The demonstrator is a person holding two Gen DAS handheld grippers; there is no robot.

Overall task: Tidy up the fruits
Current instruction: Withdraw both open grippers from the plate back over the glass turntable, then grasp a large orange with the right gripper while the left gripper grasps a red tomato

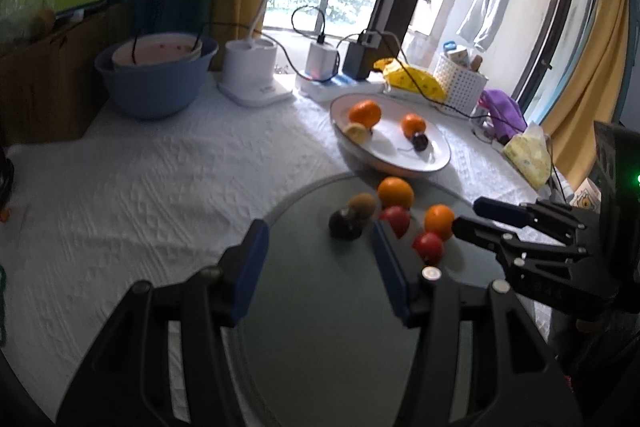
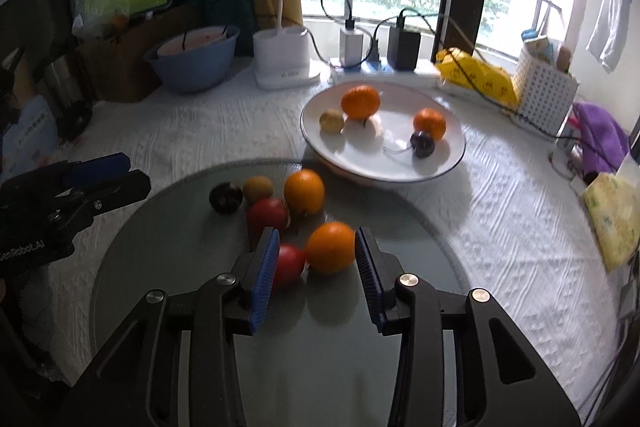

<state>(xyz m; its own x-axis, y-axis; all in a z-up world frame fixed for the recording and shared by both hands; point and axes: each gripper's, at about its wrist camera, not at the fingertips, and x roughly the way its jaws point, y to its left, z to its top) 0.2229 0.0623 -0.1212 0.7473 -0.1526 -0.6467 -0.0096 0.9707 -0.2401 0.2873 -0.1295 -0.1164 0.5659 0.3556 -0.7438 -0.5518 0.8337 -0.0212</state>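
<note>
Surface [image 2: 500, 211]: covered in white textured cloth, bearing all that follows. Round grey glass disc [image 2: 168, 235]: set near the front edge, serving as the holding area for unsorted fruit. White plate [image 2: 400, 171]: just beyond the disc, apparently the destination, since it already carries two oranges, a small yellowish fruit and a dark plum-like fruit. Right hand-held gripper [image 2: 316, 267]: released, jaws spread wide to either side of the near orange [image 2: 331, 247], not yet touching it, seemingly lined up to take that piece. Left hand-held gripper [image 1: 316, 267]: likewise released and empty, poised low over the disc facing the dark fruit [image 1: 345, 223], likely waiting its turn. Far orange [image 2: 305, 191], two red fruits [image 2: 267, 215] and [image 2: 290, 263], and a kiwi [image 2: 258, 187]: clustered on the disc, several touching. View differences: the right wrist camera shows the near orange centred between its own pads; the left wrist camera shows that hand-held gripper from the side, tips level with the orange, which the right view cannot confirm.
</note>
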